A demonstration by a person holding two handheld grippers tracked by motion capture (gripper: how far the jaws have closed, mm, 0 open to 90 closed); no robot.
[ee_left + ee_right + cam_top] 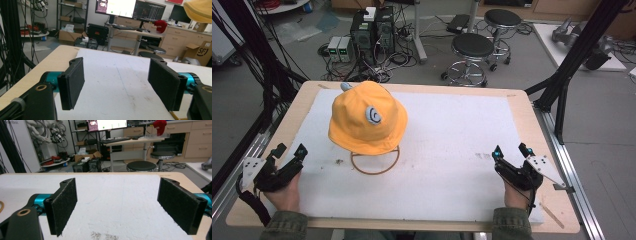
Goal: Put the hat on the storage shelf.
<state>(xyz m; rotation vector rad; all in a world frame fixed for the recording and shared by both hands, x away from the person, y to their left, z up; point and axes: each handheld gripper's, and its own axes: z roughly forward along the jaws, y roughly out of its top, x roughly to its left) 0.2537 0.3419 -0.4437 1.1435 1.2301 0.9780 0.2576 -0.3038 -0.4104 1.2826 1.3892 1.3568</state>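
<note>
An orange bucket hat (368, 117) with a grey swirl patch sits on a wire stand whose round base ring (375, 161) rests on the white mat (447, 150), left of centre. Its brim (198, 10) also peeks in at the top right of the left gripper view. My left gripper (289, 151) rests at the mat's near left edge, open and holding nothing, well left of the stand. My right gripper (510, 151) lies at the near right, open too, its pads (63, 205) wide apart over bare mat.
The wooden table (524, 107) borders the mat on all sides. Black frame posts (577, 50) stand at the right and left. Beyond the far edge are stools (472, 47), computer boxes (372, 30) and cables on the floor. The mat bears small dirt marks (482, 156).
</note>
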